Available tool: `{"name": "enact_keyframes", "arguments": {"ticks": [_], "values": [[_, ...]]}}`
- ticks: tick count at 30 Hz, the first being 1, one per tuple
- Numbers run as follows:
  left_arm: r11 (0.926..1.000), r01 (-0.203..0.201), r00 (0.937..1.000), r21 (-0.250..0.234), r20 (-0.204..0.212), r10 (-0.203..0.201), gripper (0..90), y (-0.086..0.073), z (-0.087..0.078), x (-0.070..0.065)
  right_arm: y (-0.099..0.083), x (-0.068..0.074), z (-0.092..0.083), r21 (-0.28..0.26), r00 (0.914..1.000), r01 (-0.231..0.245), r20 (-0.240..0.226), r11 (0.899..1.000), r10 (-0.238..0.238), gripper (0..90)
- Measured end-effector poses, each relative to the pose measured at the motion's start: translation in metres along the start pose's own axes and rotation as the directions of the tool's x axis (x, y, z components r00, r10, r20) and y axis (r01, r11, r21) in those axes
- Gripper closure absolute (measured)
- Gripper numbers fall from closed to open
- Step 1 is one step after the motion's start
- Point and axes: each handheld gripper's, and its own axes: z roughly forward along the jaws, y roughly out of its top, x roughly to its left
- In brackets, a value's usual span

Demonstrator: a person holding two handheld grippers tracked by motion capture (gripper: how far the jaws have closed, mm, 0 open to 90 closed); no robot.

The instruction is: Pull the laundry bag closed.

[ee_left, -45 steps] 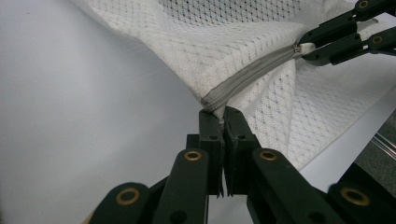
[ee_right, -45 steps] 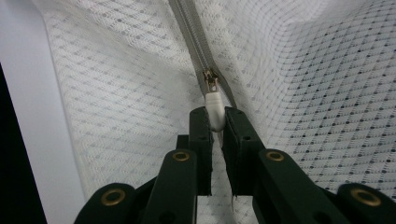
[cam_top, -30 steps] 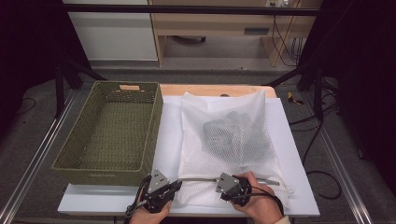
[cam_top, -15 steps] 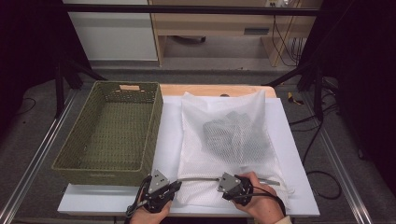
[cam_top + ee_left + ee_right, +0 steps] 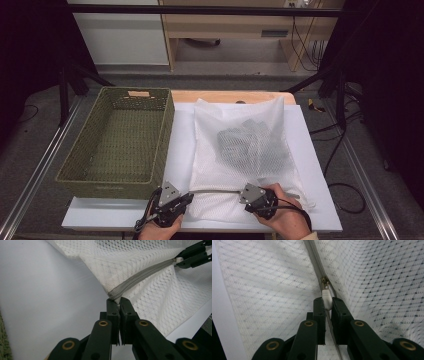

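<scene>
Lying flat on the white table (image 5: 320,165), near its front edge and just right of the green woven basket (image 5: 120,145): white mesh laundry bag (image 5: 240,150), with a dark bundle (image 5: 250,145) visible through the netting at its middle. Running along the bag's near edge, between the two grippers: grey zipper (image 5: 142,276), pulled taut and slightly raised off the table.

Left gripper (image 5: 172,200), at the bag's front left corner: jaws pressed together, pinching the end of the zipper tape and the mesh corner (image 5: 116,293), as seen in the left gripper view. Held in the person's left hand (image 5: 160,227) at the bottom of the high view.

Right gripper (image 5: 257,197), farther right along the same edge: jaws closed on the white zipper pull tab (image 5: 326,298), with the metal slider (image 5: 324,281) just beyond the jaw tips. Zipper apparently still closed beyond the slider, though hard to confirm at this angle. Held in the person's right hand (image 5: 285,220).

Basket standing well left of the bag's contents, touching or nearly touching the bag's left edge.
</scene>
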Motion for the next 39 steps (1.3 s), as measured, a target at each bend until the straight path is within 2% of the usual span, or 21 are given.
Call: {"name": "enact_keyframes", "arguments": {"ticks": [6, 10, 17, 21, 26, 31, 39], "values": [[0.9999, 0.010, 0.9999, -0.001, -0.004, -0.010, 87.7, 0.000, -0.001, -0.002, -0.008, 0.000, -0.003, 0.005, 0.9999, -0.014, 0.001, 1.000, 0.014, 82.1], [1.0000, 0.001, 1.0000, 0.001, 0.000, -0.001, 87.7, 0.000, 0.001, -0.001, -0.014, -0.002, -0.004, 0.005, 0.9992, -0.041, 0.004, 0.999, 0.041, 82.1], [1.0000, 0.007, 1.0000, -0.003, -0.002, -0.007, 87.7, 0.001, 0.002, -0.007, -0.022, -0.013, -0.011, -0.005, 0.9962, -0.082, 0.031, 0.997, 0.082, 82.1], [1.0000, -0.006, 1.0000, -0.002, -0.003, 0.006, 87.7, 0.002, 0.003, -0.007, -0.024, -0.014, -0.012, -0.005, 0.9963, -0.081, 0.028, 0.997, 0.081, 82.1], [1.0000, 0.002, 1.0000, -0.004, -0.003, -0.002, 87.7, 0.003, 0.002, -0.008, -0.024, -0.014, -0.011, -0.001, 0.9969, -0.074, 0.026, 0.997, 0.074, 82.1], [0.9999, -0.015, 0.9998, 0.008, -0.010, 0.015, 87.7, 0.002, 0.003, -0.008, -0.024, -0.015, -0.011, -0.004, 0.9966, -0.079, 0.025, 0.997, 0.079, 82.1], [0.9999, -0.005, 0.9998, 0.010, -0.020, 0.006, 87.7, 0.001, 0.004, -0.010, -0.024, -0.015, -0.013, -0.010, 0.9972, -0.071, 0.022, 0.997, 0.071, 82.1]]}}
